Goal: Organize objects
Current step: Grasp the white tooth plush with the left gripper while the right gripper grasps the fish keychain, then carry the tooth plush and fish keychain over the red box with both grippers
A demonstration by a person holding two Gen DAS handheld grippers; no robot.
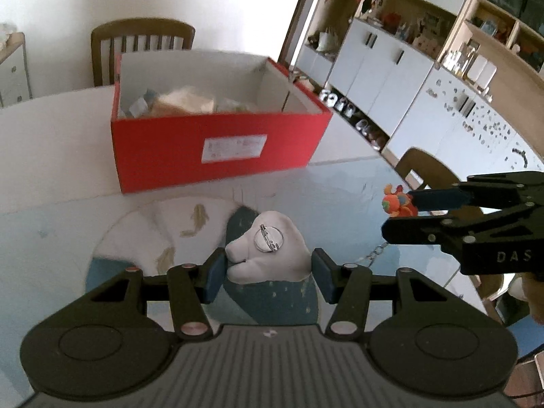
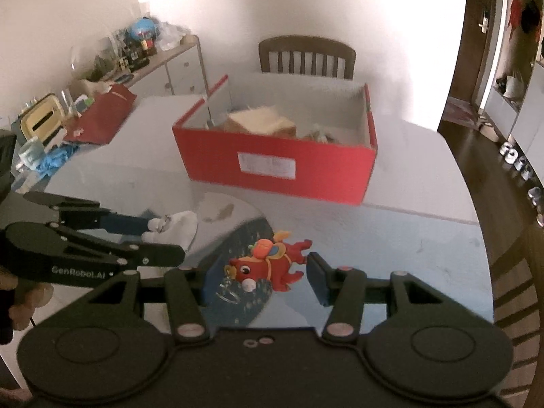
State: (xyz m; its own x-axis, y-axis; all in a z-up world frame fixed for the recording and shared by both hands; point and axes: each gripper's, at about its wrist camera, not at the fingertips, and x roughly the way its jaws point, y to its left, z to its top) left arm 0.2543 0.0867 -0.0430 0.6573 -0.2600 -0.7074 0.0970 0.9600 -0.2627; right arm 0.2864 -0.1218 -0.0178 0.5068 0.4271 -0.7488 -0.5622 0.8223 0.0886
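Note:
My left gripper (image 1: 268, 272) is shut on a white soft badge (image 1: 272, 255) with a round pin clasp on its back, held above the table. In the right wrist view the left gripper (image 2: 166, 238) shows at the left with the white badge (image 2: 180, 224) between its fingers. My right gripper (image 2: 261, 280) is shut on a red and orange toy keychain (image 2: 268, 265), and its metal ring hangs below. The left wrist view shows that right gripper (image 1: 397, 216) at the right edge, clamping the toy (image 1: 396, 204). An open red box (image 1: 217, 149) (image 2: 278, 166) stands beyond both, holding beige items.
The glass table (image 1: 340, 187) has a blue and white fish-pattern mat (image 1: 190, 224) under the grippers. A wooden chair (image 2: 306, 54) stands behind the box, another chair (image 1: 425, 166) at the table's right. A red folder (image 2: 102, 115) and clutter lie far left.

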